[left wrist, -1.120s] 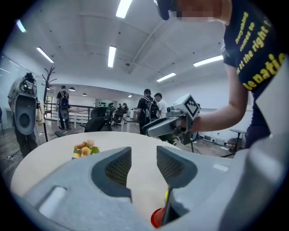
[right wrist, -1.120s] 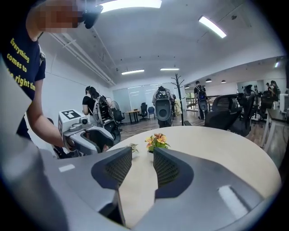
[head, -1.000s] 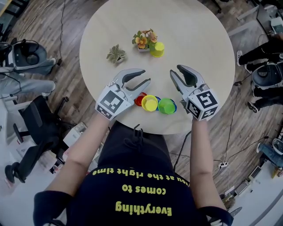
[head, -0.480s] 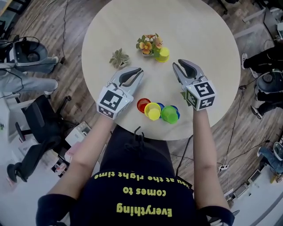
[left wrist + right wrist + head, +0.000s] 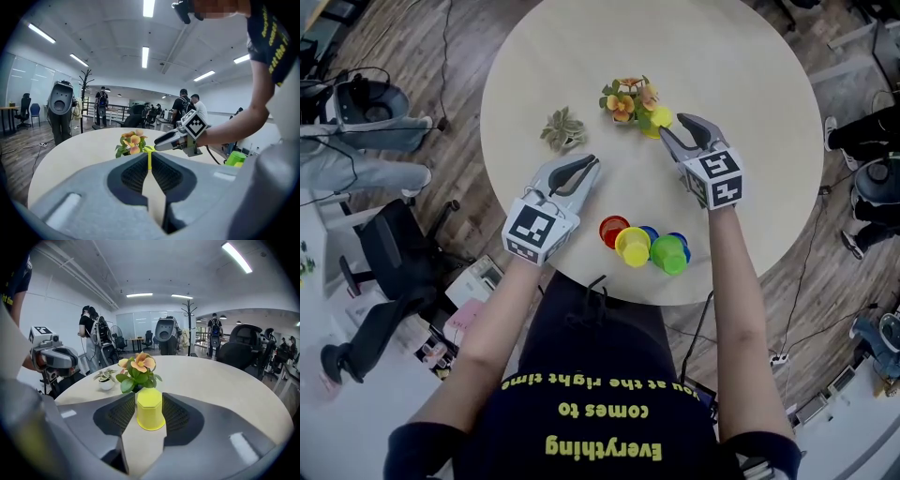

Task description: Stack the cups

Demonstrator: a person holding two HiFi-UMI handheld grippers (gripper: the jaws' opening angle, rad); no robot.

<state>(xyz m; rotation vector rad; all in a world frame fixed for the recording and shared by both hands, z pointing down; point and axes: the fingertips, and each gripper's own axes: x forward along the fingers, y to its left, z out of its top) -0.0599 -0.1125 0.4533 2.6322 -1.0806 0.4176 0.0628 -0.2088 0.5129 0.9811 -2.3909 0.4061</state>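
An upside-down yellow cup [image 5: 658, 117] [image 5: 150, 408] stands by the flower pot [image 5: 628, 98]. My right gripper [image 5: 673, 128] [image 5: 149, 397] is open around it; its jaws have just been opening, and the cup stands between the pads with a small gap on each side. At the table's near edge sits a cluster of cups: red [image 5: 613, 230], yellow [image 5: 633, 247], green [image 5: 668, 254] and blue [image 5: 649, 233]. My left gripper [image 5: 587, 162] [image 5: 150, 161] hovers left of the cluster, shut on nothing.
A small succulent pot [image 5: 563, 127] [image 5: 106, 379] stands left of the flowers [image 5: 138, 369]. The round table [image 5: 741, 112] has bare wood at the back and right. Chairs, cables and people surround it on the floor.
The left jaws have closed from open to shut. The right gripper has moved away from me, from beside the cup cluster to the yellow cup by the flowers, which now stands between its jaws.
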